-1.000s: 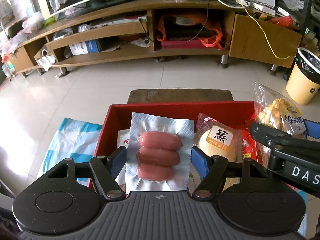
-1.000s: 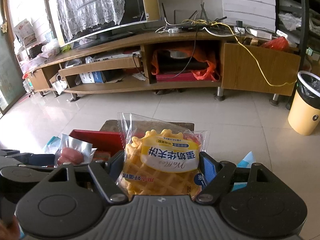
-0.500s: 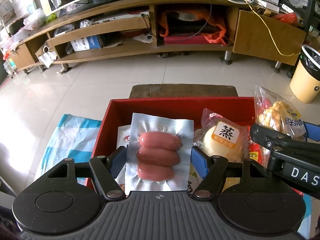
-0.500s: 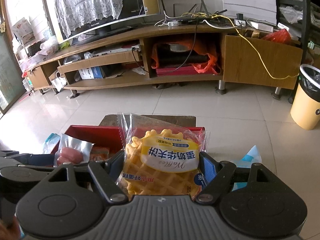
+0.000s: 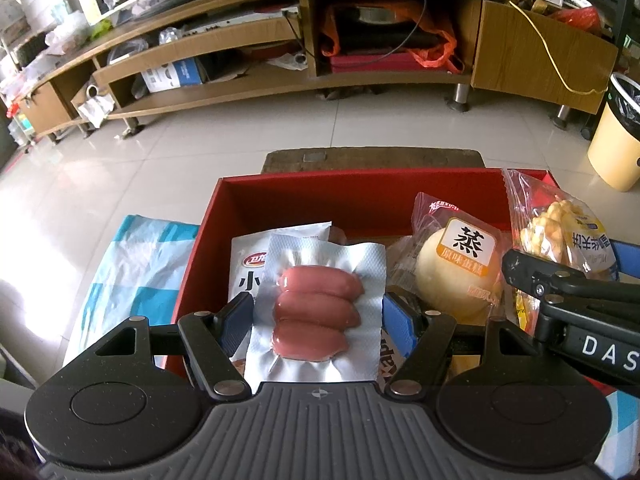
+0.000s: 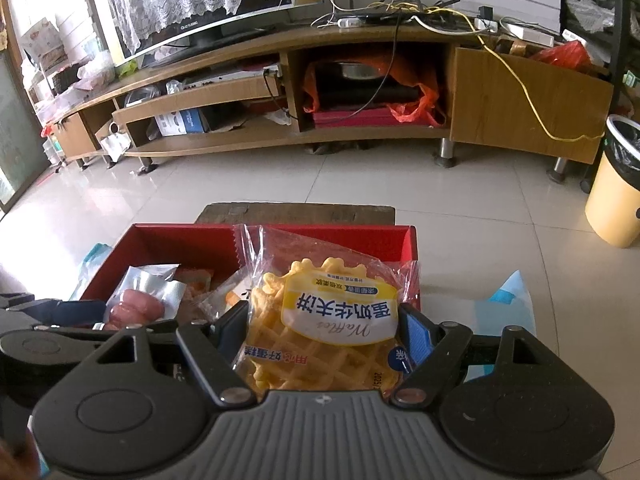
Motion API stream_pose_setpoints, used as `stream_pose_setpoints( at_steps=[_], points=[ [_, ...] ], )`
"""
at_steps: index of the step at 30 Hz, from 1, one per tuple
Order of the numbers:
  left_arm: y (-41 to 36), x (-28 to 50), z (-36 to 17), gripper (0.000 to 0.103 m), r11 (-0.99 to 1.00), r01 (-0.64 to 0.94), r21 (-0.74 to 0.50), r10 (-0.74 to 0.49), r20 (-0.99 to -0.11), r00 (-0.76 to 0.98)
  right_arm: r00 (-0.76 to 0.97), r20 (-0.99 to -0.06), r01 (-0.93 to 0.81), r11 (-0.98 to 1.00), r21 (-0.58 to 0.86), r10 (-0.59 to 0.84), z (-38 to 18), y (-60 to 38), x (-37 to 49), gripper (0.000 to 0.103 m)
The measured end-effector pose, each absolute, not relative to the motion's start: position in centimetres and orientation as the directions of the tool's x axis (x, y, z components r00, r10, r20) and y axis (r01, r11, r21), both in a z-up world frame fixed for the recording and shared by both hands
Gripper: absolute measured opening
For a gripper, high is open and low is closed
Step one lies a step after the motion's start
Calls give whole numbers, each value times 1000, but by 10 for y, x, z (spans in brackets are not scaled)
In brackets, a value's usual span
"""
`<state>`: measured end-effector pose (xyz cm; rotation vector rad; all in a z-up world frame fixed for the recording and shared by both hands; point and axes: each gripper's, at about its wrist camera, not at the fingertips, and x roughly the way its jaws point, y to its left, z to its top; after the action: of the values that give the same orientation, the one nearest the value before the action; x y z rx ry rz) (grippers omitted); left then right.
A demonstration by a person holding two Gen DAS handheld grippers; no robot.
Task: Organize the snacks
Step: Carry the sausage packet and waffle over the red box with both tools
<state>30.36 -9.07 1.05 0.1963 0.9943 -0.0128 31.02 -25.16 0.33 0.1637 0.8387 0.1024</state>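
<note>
Far ahead of the grippers a long wooden TV stand (image 6: 360,136) runs across the room, a lace-draped television (image 6: 208,4) on top. An orange plastic bag (image 6: 408,96) fills its middle compartment, and a yellow cable (image 6: 528,100) trails over its closed door. Ahead to the right stands a yellow waste bin (image 6: 616,196) on the pale tiled floor (image 6: 200,184).

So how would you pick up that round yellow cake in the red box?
Pinch the round cake's crinkly wrapper end, coming down from above. The cake looks soft and bulgy, and the left gripper and right gripper crowd both its sides.
</note>
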Motion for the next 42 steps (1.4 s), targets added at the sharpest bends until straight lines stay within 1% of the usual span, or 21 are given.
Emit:
stream_pose_setpoints(
  at_steps=[10, 18, 23, 42],
  points=[
    [-92, 302, 3, 75, 976, 108, 189, 103, -838, 536, 638, -756, -44, 986, 158, 149, -2, -248, 313, 74],
    [-95, 300, -5, 75, 963, 115, 243, 146, -831, 536, 629, -768, -61, 993, 101, 117, -8, -239, 312, 74],
    [-97, 298, -7, 75, 957, 120, 264, 159, -825, 543, 621, -776, -67, 993, 93, 115, -10, -238, 312, 74],
    [-95, 292, -6, 77, 952, 127, 278, 174, -833, 525, 580, -807, -74, 993, 87, 114, -9, -236, 308, 74]
  ],
)
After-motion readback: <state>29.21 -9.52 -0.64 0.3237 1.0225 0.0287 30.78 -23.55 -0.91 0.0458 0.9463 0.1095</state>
